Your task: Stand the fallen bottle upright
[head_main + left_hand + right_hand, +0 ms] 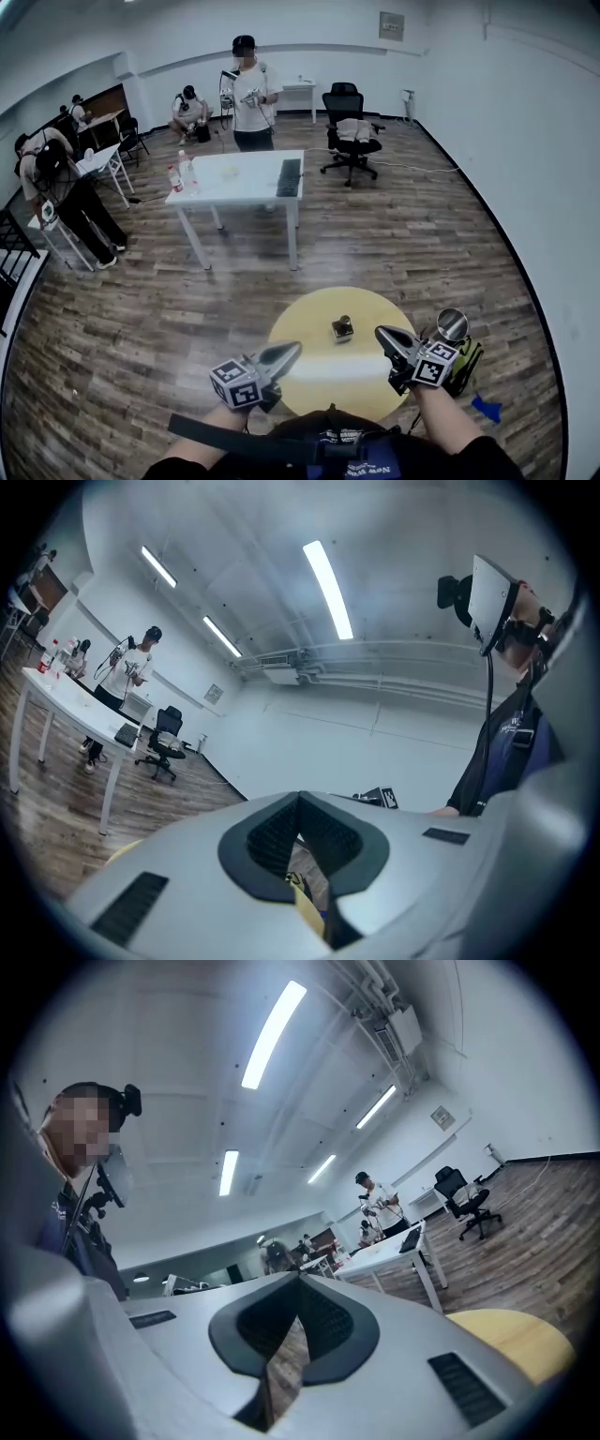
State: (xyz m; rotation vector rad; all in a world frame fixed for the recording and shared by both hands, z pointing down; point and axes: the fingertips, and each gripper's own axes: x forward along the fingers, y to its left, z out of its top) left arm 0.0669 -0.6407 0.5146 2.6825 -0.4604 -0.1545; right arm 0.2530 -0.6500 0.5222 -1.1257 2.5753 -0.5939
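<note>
A small dark bottle point(342, 328) with a pale cap stands upright near the middle of the round yellow table point(309, 375). My left gripper point(297, 347) hovers over the table's left part, a little left of the bottle, and points toward it. My right gripper point(379, 331) is just right of the bottle and also points at it. Neither touches the bottle. Both are shut with nothing between their jaws. In the left gripper view the left gripper point(300, 797) has its jaws meeting at the tips. In the right gripper view the right gripper point(300, 1277) looks the same, with the yellow table point(511, 1340) at lower right.
A yellow-green bag point(467, 361) sits on the floor by the round table's right side, with a blue scrap point(487, 408) near it. Farther off stand a white table point(239, 192) with bottles and a keyboard, a black office chair point(351, 131), and several people.
</note>
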